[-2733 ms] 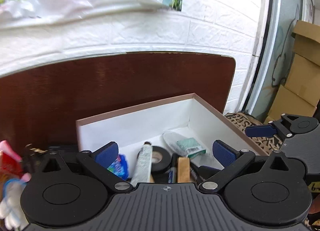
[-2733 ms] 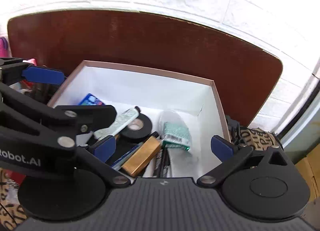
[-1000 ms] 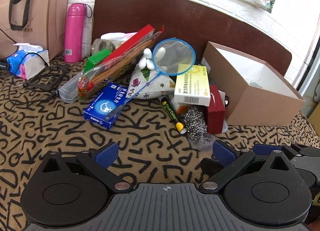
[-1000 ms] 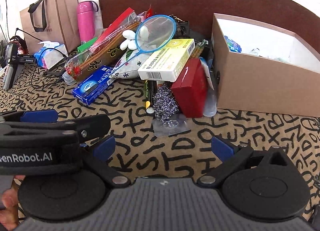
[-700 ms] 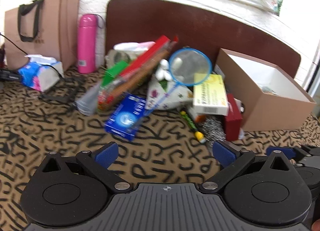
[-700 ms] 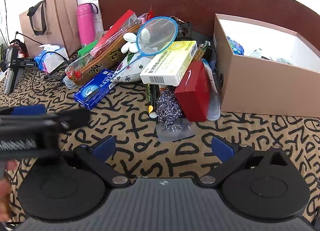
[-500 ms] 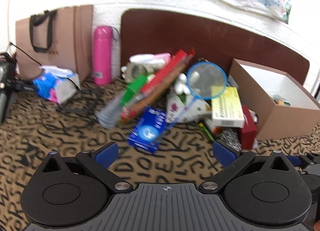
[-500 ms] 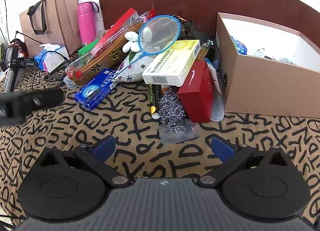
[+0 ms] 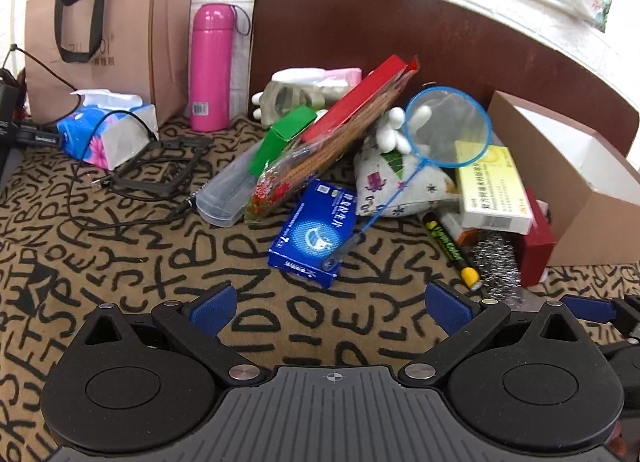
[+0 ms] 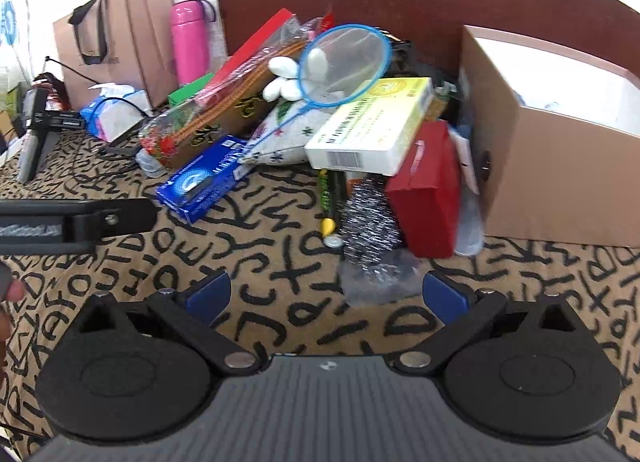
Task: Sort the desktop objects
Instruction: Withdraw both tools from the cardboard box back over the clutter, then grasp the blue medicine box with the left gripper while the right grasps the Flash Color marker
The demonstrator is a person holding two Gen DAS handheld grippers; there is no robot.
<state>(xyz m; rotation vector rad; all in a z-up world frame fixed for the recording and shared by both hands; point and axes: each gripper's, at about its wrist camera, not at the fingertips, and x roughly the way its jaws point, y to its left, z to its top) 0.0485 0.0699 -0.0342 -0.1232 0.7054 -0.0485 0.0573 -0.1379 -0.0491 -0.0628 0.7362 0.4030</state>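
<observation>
Both grippers, left gripper (image 9: 330, 300) and right gripper (image 10: 326, 296), hang spread and empty. Clutter heap sits left of cardboard box (image 10: 560, 177); blue box (image 9: 314, 232) nearest. Risk: the net (image 9: 448, 127) handle lies on it, so lifting likely drags the net and topples the pile.

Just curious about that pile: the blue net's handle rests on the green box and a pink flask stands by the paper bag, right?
Not quite. In the left wrist view the blue net has its handle lying on the blue box, not a green one. The pink flask does stand by the paper bag.
</observation>
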